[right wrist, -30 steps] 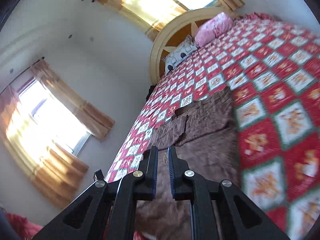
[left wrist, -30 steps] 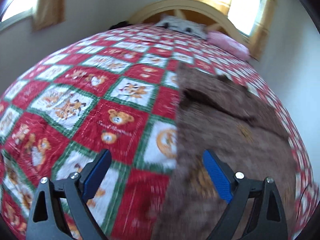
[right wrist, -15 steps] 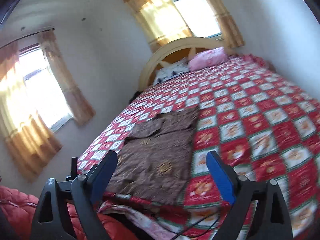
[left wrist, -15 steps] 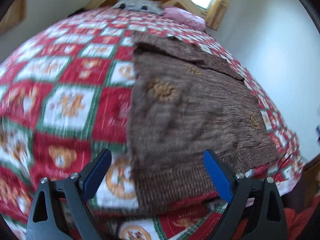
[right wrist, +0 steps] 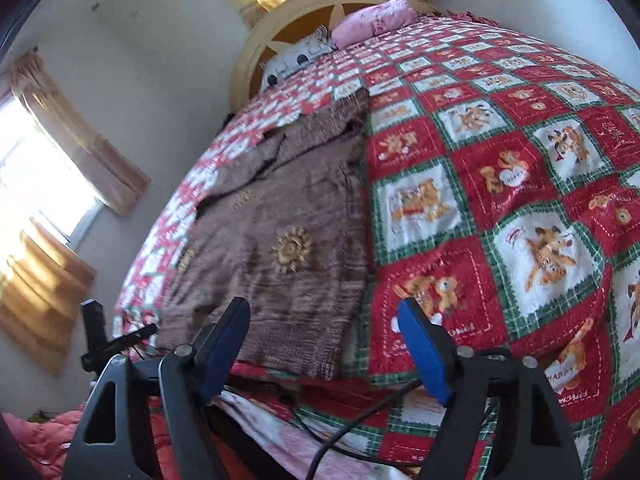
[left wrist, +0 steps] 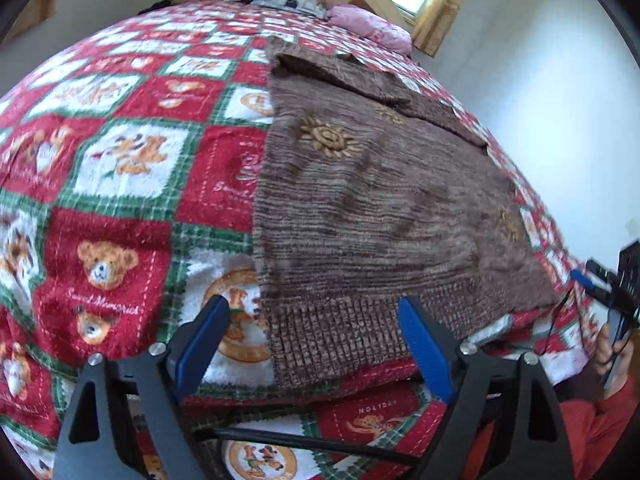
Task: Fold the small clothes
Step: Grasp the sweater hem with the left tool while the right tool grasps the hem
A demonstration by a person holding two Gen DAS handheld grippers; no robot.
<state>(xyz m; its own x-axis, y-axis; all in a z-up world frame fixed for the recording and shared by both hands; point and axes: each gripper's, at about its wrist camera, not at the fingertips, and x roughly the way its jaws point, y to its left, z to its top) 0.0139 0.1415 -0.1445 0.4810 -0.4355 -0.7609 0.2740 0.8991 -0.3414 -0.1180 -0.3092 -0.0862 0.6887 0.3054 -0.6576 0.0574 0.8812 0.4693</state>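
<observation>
Here the brown knitted sweater lies flat on the teddy-bear bedspread, hem toward six o'clock at the bed's edge. The left gripper and right gripper hover above that hem, jaws closing, gripping nothing.

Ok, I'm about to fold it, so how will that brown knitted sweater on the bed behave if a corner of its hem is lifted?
The brown sweater is probably floppy: it lies flat and follows the bedspread. Its chunky ribbed hem suggests some weight, so it would likely sag and stretch when lifted. The fuzzy knit on a plush cover will probably drag rather than slide.
</observation>
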